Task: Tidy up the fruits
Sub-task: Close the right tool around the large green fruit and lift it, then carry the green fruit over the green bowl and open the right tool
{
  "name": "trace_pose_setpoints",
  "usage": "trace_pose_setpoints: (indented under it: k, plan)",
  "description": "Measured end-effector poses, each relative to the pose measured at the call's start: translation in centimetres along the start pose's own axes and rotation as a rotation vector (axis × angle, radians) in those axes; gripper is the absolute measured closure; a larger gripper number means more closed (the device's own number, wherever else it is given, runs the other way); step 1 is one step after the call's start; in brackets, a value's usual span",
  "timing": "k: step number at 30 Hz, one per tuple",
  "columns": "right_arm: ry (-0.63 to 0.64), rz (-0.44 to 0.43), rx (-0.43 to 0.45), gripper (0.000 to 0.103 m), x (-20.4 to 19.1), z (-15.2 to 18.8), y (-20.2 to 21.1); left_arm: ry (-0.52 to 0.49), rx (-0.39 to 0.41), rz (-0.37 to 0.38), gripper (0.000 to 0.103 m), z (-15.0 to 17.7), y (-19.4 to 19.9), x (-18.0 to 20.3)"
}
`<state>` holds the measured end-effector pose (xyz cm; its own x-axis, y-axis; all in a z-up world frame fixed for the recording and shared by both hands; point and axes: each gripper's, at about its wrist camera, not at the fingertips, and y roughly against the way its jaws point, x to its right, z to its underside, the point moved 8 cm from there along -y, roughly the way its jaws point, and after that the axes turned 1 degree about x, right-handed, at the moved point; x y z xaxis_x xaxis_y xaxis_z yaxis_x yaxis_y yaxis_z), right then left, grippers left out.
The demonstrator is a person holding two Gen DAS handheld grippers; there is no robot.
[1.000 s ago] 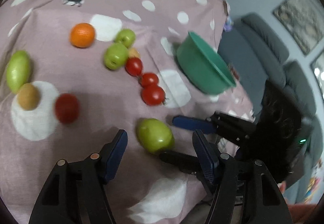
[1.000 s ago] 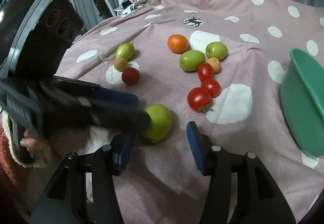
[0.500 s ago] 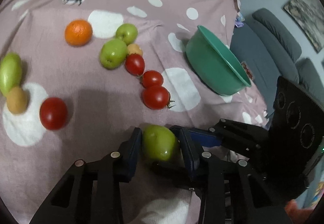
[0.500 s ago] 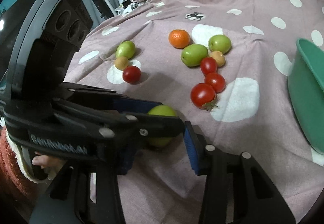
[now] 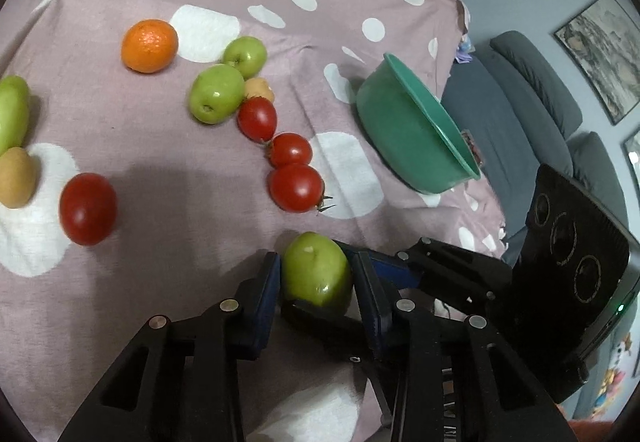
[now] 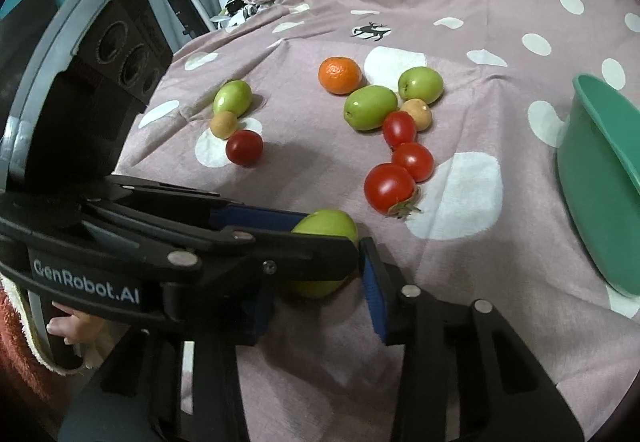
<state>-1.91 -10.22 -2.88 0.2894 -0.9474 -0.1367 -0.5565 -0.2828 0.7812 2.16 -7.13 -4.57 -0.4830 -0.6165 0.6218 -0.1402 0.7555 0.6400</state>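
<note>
- Left gripper is clamped on the green apple, low over the dotted cloth.
- Right gripper stands apart, straddling the same apple.
- Risk: crossed fingers collide, knocking the apple loose short of the green bowl.

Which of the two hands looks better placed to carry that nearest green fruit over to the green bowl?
The left gripper: its jaws are shut on the green fruit. The right gripper is open around the same spot with the left's fingers crossing it, though the green bowl sits on its side.
</note>
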Motion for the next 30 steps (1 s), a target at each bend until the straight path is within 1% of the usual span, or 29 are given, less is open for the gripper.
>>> trace_pose_setpoints:
  k: [3,7,9,12,13,15,19,23,26,28,30]
  plan:
    - [-0.005,-0.003,0.026,0.063,-0.1,-0.1,0.2,-0.028,0.012,-0.016,0.066,-0.1,0.4,0.3]
    - [-0.01,-0.014,0.066,0.063,-0.3,-0.6,1.1,-0.015,0.041,0.017,0.067,-0.4,1.2,0.7]
    - [-0.01,-0.016,0.091,0.063,-0.4,-1.0,1.8,-0.021,0.059,0.02,0.067,-0.7,1.7,1.3]
    - [-0.021,0.0,0.129,0.063,0.1,-1.6,3.0,-0.089,0.071,-0.038,0.067,-1.5,1.8,3.1]
    - [-0.03,0.013,0.142,0.063,0.5,-1.8,3.5,-0.131,0.061,-0.061,0.067,-2.0,1.6,4.1]
    - [-0.048,0.044,0.173,0.063,1.6,-2.3,4.8,-0.194,0.039,-0.071,0.067,-3.1,0.9,6.2]
    - [-0.149,0.085,0.275,0.063,6.4,-4.4,9.2,-0.298,0.025,-0.024,0.067,-6.7,-1.0,12.0]
    - [-0.175,0.163,0.336,0.063,11.0,-5.9,12.8,-0.376,0.022,0.028,0.067,-9.7,-3.8,16.8]
    - [-0.184,0.219,0.343,0.063,14.9,-6.5,14.3,-0.412,0.002,0.066,0.067,-11.8,-6.9,19.2]
    - [-0.209,0.239,0.321,0.063,17.9,-6.5,14.0,-0.411,-0.032,0.084,0.067,-12.8,-9.7,19.8]
    - [-0.229,0.256,0.292,0.063,20.3,-5.9,13.3,-0.415,-0.071,0.075,0.067,-13.4,-12.4,20.0]
